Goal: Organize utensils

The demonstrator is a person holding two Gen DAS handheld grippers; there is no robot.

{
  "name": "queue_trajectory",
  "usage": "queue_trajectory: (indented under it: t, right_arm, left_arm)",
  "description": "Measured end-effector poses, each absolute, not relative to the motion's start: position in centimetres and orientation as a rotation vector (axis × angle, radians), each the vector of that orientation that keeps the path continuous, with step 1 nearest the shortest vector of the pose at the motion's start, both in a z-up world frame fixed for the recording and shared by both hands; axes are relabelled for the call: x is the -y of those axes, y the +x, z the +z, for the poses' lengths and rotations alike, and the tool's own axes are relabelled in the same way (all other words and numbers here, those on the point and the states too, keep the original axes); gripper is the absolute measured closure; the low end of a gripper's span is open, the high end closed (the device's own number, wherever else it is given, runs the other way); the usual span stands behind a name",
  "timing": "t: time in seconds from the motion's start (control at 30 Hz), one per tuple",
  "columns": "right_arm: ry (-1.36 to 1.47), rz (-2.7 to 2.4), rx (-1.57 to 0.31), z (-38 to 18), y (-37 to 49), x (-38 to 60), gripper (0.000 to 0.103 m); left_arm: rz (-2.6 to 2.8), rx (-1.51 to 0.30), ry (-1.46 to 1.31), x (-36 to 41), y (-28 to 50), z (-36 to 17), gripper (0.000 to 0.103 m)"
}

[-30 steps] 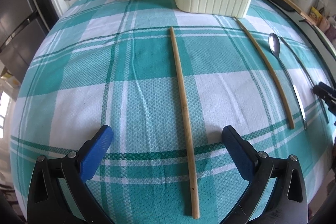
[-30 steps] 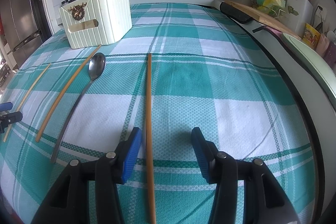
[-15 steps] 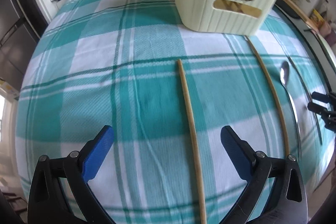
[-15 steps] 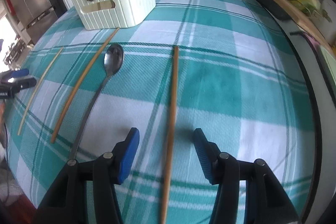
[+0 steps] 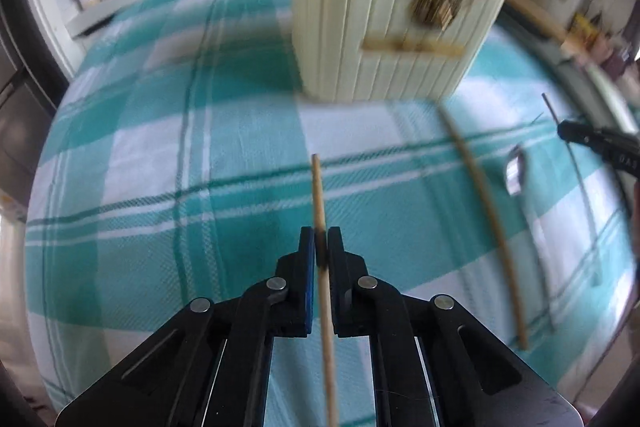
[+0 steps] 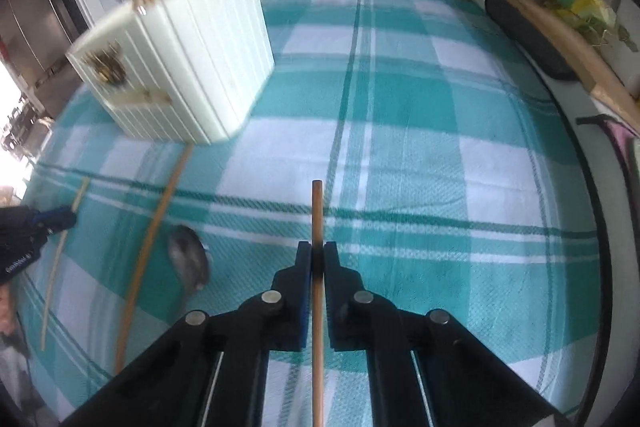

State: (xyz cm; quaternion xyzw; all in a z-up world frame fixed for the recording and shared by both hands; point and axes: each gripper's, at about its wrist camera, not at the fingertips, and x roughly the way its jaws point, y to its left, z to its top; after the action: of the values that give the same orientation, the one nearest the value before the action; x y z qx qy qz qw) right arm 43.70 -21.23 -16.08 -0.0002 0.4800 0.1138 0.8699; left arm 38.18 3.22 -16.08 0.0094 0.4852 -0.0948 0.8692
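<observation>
the left tool (image 5: 321, 247) is clenched on a pale chopstick (image 5: 319, 187) and the right tool (image 6: 317, 259) is clenched on a darker chopstick (image 6: 317, 215), each stick running straight forward along its tool's fingers with the tip poking out ahead. the cream utensil holder (image 5: 384, 27) stands toward the far edge of the desk (image 5: 160, 147), ahead and slightly right of the left tool, ahead and to the left of the right one, so it looks about equally reachable for both, and each stick's long axis would need tipping upright to drop in. another chopstick (image 5: 480, 211) and a spoon (image 6: 188, 259) lie on the cloth between the two tools
</observation>
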Motion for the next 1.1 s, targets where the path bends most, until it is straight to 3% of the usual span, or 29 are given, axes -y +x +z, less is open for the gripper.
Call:
queue_trajectory:
  t: [0.37,0.67,0.9,1.1]
  right_arm:
    - [0.048,0.344,-0.681,-4.4,34.0,22.7,0.097]
    - [-0.002,0.335,-0.538,-0.8,31.7,21.5,0.097]
    - [-0.073,0.306,-0.551,0.0,33.1,21.0,0.097]
    - [-0.091,0.297,-0.503,2.7,35.7,20.9,0.097]
  left_arm:
    - [-0.344,-0.691,-0.083,-5.3,29.5,-4.5,0.098]
    - [-0.361,-0.598,-0.111,-5.2,27.8,-1.1,0.099]
    - [-0.354,-0.565,-0.087,-5.8,28.2,0.8,0.099]
    - [-0.339,-0.435,-0.097,-6.4,29.8,6.3,0.099]
